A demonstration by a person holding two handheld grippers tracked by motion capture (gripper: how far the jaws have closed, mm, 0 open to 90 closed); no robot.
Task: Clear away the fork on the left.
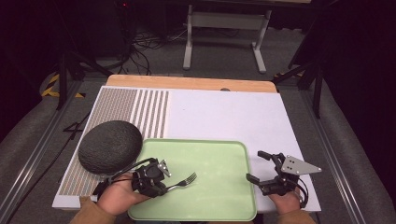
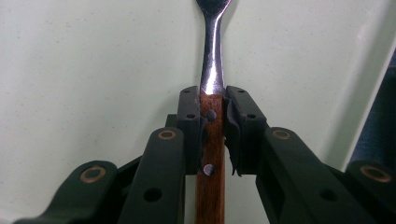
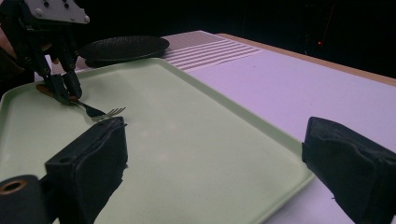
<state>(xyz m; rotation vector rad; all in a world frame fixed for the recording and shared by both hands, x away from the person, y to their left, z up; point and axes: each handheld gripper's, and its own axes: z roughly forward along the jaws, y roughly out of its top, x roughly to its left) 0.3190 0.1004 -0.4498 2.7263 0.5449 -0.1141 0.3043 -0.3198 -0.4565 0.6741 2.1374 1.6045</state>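
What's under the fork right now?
The green tray lies under the fork, bare around it. The left gripper clamps the wooden handle; whether the prongs touch the tray cannot be told.

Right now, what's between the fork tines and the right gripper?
Bare green tray floor, then its right rim. The high view shows the fork, held in the left gripper, with nothing lying between its tines and the open right gripper.

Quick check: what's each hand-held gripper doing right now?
Left hand-held gripper: shut on the fork, gripping its wooden handle over the green tray.
Right hand-held gripper: open, holding nothing.
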